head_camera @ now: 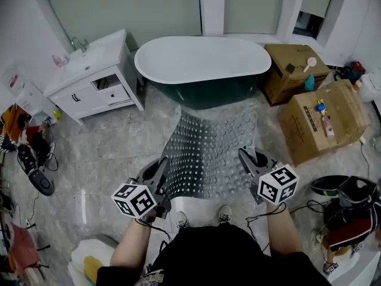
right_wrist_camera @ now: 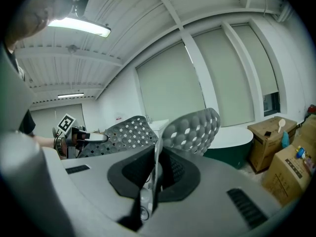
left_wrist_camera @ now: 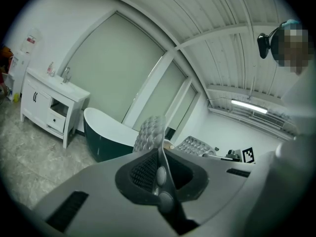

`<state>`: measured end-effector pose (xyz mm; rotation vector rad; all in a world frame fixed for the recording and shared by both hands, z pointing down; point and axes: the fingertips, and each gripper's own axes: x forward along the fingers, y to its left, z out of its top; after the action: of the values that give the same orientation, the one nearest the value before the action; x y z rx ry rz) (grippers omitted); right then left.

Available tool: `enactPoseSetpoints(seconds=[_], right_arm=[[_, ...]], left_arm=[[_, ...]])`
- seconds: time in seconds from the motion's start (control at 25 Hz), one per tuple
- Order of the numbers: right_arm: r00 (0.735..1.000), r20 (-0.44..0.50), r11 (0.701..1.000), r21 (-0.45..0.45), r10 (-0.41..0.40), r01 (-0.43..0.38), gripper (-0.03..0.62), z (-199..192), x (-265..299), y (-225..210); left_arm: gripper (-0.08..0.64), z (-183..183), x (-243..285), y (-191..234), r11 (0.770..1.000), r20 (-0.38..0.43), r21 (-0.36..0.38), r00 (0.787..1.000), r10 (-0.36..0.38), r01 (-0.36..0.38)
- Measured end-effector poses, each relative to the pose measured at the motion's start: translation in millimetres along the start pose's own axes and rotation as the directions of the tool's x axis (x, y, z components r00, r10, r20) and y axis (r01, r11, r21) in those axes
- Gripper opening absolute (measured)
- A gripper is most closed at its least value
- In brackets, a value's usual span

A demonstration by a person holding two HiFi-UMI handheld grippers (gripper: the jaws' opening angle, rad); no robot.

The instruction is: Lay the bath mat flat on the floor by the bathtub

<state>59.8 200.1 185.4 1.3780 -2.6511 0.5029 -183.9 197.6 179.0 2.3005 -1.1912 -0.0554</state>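
The bath mat (head_camera: pixel 211 151) is a grey rubbery sheet full of holes and bumps. It hangs stretched between my two grippers, and its far end droops toward the floor just before the dark green bathtub (head_camera: pixel 202 70). My left gripper (head_camera: pixel 159 170) is shut on the mat's near left corner, and that corner (left_wrist_camera: pixel 150 132) curls up between the jaws in the left gripper view. My right gripper (head_camera: pixel 249 158) is shut on the near right corner, where the mat (right_wrist_camera: pixel 190 127) folds up out of the jaws. Both grippers are held at about waist height.
A white vanity with a sink (head_camera: pixel 92 76) stands left of the tub. Cardboard boxes (head_camera: pixel 324 121) sit on the right, with bags and cables beside them (head_camera: pixel 348 210). Shoes and clutter (head_camera: pixel 33 159) lie on the far left. My feet (head_camera: pixel 202 218) stand under the mat's near edge.
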Motion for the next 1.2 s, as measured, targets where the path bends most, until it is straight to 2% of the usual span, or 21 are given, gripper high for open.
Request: enactPoseSetpoints(seconds=[0.84,1.2], right_arm=[[0.994,-0.054,0.996,0.008,0.093,-0.093,0.031,-18,-44,-88],[0.994,-0.061,0.996,0.023,0.093,-0.091,0.031,-15,-33,-103]], left_arm=[[0.029,-48,50,-68,0.995,0.028,-0.041,0.995,0.091,-0.089],[0.031,-42,68,-63,0.995,0.026,-0.042,0.996,0.089,-0.088]])
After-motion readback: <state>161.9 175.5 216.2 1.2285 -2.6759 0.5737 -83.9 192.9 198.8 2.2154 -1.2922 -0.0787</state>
